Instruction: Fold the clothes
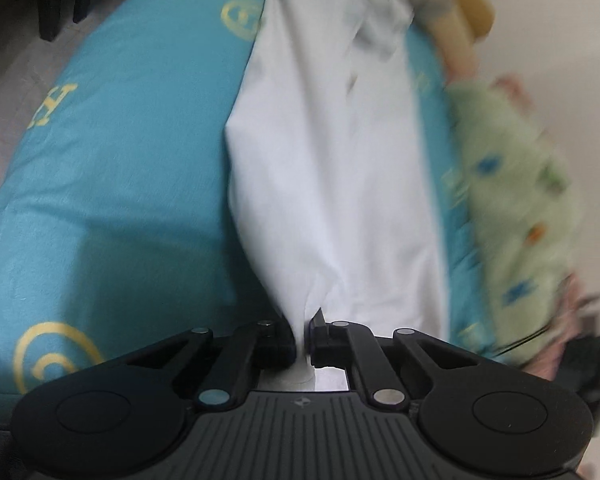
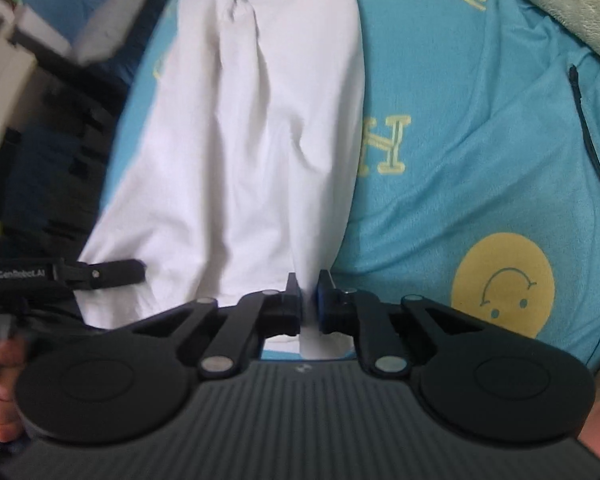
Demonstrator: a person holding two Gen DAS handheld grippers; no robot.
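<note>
On the bed [image 1: 120, 160], over a teal sheet [image 2: 480, 140] printed with yellow smileys and letters: one white garment [image 1: 332, 184], stretched lengthwise. Left claw [image 1: 302, 338]: closed, pinching a gathered edge of the garment. Right claw [image 2: 309, 304]: nearly closed, white cloth gripped between its fingers. Green patterned blanket [image 1: 516, 200] alongside, blurred.

Bedsheet [image 2: 480, 128], teal: yellow serif letter "H", one in each view; yellow smiley-face disc, upside down in the right wrist view; yellow ring emblems, too blurred to read.
Left gripper [image 2: 140, 271], black side arm: white lettering "GenRobot.AI", slightly blurred.
</note>
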